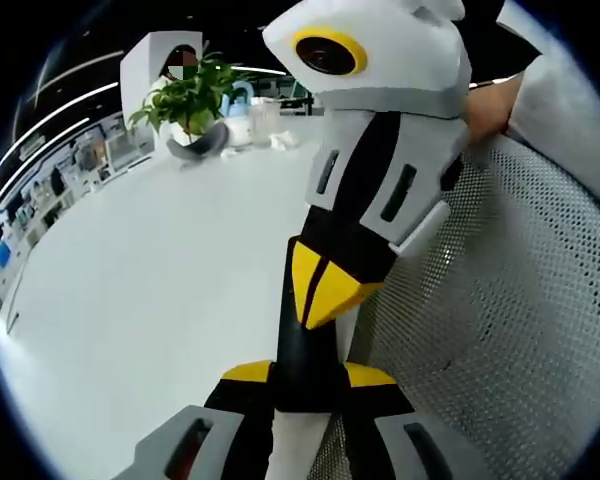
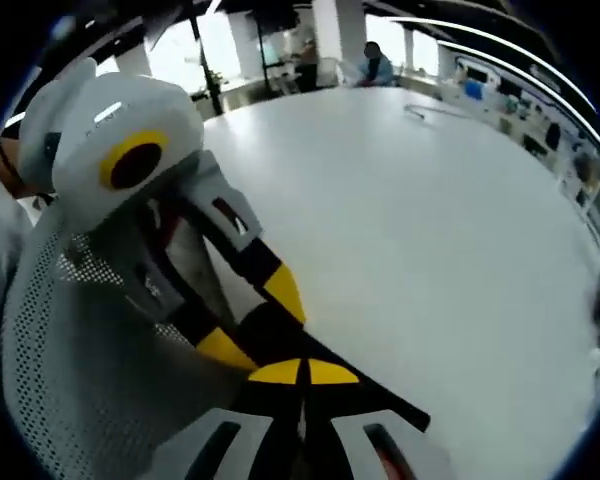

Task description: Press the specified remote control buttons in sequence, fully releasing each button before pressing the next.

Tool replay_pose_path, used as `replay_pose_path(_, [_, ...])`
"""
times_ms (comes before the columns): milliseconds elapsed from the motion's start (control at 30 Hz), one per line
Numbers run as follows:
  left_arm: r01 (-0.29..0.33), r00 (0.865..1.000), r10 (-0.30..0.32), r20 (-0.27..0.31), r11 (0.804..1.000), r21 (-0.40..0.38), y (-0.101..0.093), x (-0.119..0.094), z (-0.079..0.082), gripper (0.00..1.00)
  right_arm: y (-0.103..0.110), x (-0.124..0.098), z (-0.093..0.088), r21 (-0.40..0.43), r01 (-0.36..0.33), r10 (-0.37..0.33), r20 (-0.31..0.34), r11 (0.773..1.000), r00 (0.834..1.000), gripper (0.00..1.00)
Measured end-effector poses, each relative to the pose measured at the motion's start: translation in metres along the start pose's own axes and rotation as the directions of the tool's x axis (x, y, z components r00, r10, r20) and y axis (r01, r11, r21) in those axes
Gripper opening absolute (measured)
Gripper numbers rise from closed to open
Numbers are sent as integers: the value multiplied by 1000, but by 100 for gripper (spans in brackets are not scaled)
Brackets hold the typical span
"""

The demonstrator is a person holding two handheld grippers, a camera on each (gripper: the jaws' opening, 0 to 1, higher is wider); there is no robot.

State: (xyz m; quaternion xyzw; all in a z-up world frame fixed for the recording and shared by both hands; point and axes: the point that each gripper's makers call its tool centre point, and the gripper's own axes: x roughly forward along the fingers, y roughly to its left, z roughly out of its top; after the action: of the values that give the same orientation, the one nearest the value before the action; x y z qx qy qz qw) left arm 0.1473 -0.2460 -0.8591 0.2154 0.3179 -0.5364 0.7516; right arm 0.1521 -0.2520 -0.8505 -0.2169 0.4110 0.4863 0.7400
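Now, left gripper view: the left gripper (image 1: 308, 378) rises from the bottom of the frame with its two yellow-tipped fingers (image 1: 248, 372) set narrow, clamped on either side of a slim black remote control (image 1: 298, 350). The remote is seen edge-on, so its buttons cannot be made out. The right gripper (image 1: 320, 290) comes down from the upper right of the frame. Its yellow tips are closed together into one wedge, which meets the remote just above the left gripper's fingers. Whether the wedge is pressing a button cannot be told.

Right gripper view: the right gripper (image 2: 304, 372) sits at bottom centre, yellow tips touching each other with no gap. The remote control (image 2: 395, 402) runs as a dark strip across the lower middle of the frame, right under those tips. The left gripper (image 2: 252, 320) enters from the left, one finger on each side of the remote.

Surroundings: a white table (image 1: 160, 280) spreads behind the tools. A grey mesh chair back (image 1: 510, 300) fills the right side of the left gripper view, and a potted plant (image 1: 190, 100) stands on the table at upper left.
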Motion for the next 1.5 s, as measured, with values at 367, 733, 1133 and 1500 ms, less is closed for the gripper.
replay_pose_path(367, [-2,1000,2,8,1000,-5,0,0,0,24,-3,-1,2,150,-36,39,-14,988,999,0])
replay_pose_path(733, [1,1000,-1,17,1000,1,0,0,0,25,-37,-53,33,259,101,-155,196,961,968,0])
replay_pose_path(1133, [2,1000,-2,17,1000,17,-1,0,0,25,-62,-132,46,336,307,-433,415,890,800,0])
replay_pose_path(1500, [3,1000,-3,19,1000,16,0,0,0,25,-77,-151,36,394,384,-539,447,835,714,19])
